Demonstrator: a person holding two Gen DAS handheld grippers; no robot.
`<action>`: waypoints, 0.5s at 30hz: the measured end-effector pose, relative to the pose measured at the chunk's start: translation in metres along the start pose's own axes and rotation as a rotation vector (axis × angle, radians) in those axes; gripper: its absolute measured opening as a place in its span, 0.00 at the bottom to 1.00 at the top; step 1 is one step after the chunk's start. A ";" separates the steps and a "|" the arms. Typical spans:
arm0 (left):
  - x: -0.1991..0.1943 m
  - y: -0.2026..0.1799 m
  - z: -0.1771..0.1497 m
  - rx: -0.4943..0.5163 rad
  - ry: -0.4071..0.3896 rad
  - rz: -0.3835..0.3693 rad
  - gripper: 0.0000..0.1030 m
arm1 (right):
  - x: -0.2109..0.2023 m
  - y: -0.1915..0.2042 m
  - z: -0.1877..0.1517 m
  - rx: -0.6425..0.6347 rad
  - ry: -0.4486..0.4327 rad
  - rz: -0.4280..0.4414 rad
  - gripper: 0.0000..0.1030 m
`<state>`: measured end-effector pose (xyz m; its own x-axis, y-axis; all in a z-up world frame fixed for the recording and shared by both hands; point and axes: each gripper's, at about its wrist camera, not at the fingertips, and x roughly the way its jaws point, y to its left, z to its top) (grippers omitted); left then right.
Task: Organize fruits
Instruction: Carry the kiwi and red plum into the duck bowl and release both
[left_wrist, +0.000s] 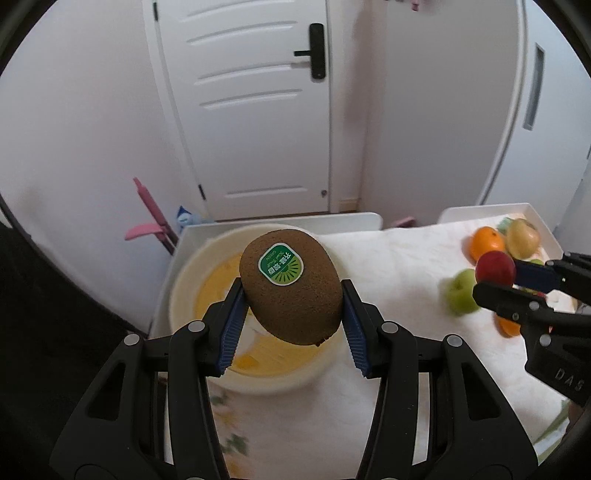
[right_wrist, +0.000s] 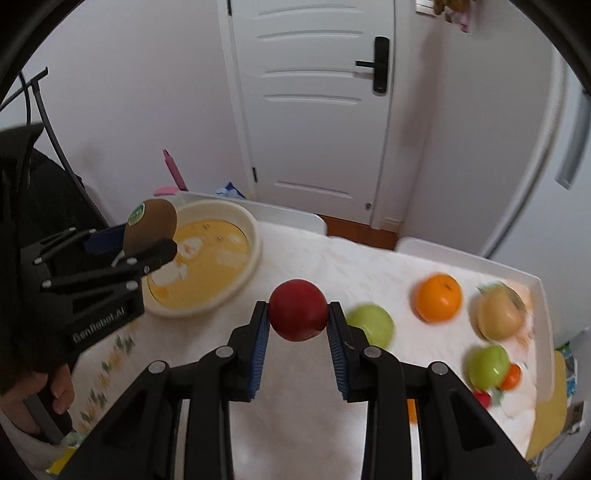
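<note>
You had the left gripper (left_wrist: 291, 295) clamped on a kiwi (left_wrist: 291, 286), its blue pads pressed to the fruit's two flanks so the long axis ran slantwise between them and the green sticker faced up. That hold made sense: gripping across the narrow waist kept the jaws from having to spread far, and the ribbed pads bit into the fuzzy skin. The kiwi hung in the air above the cream bowl (left_wrist: 184, 288), whose yellow inside lay bare beneath it, so I judge you were carrying it there to drop it in

Your right gripper (right_wrist: 298, 317) was closed on a red fruit (right_wrist: 297, 309), pinched at its widest part with most of it standing proud of the fingertips, clear of the white cloth (right_wrist: 332, 266). It sat between the bowl and the loose fruit, which suggests a second delivery lined up behind the first

The rest waited on the cloth at the right: an orange (right_wrist: 439, 297), a yellowish pear-like fruit (right_wrist: 498, 315), a green apple (right_wrist: 369, 325) just beyond the right fingers, and another green one (right_wrist: 487, 365) with small red and orange pieces beside it, too blurred to name. They lay near the raised tray rim (right_wrist: 539, 295), which likely stopped them rolling off. By my reckoning the sorting was barely started, since nothing lay in the bowl
</note>
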<state>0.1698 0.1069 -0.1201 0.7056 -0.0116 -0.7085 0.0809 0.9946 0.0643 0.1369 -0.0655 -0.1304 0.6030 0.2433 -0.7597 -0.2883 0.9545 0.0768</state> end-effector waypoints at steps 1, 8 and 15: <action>0.003 0.004 0.002 0.000 0.001 0.005 0.52 | 0.005 0.003 0.005 0.001 0.001 0.009 0.28; 0.041 0.032 0.010 0.001 0.027 0.032 0.52 | 0.047 0.019 0.039 -0.024 0.005 0.034 0.28; 0.083 0.046 0.005 0.006 0.071 0.042 0.52 | 0.090 0.032 0.060 -0.036 0.027 0.056 0.28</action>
<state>0.2361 0.1508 -0.1726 0.6569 0.0378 -0.7530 0.0562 0.9935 0.0988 0.2266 -0.0029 -0.1583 0.5649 0.2911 -0.7722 -0.3482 0.9324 0.0968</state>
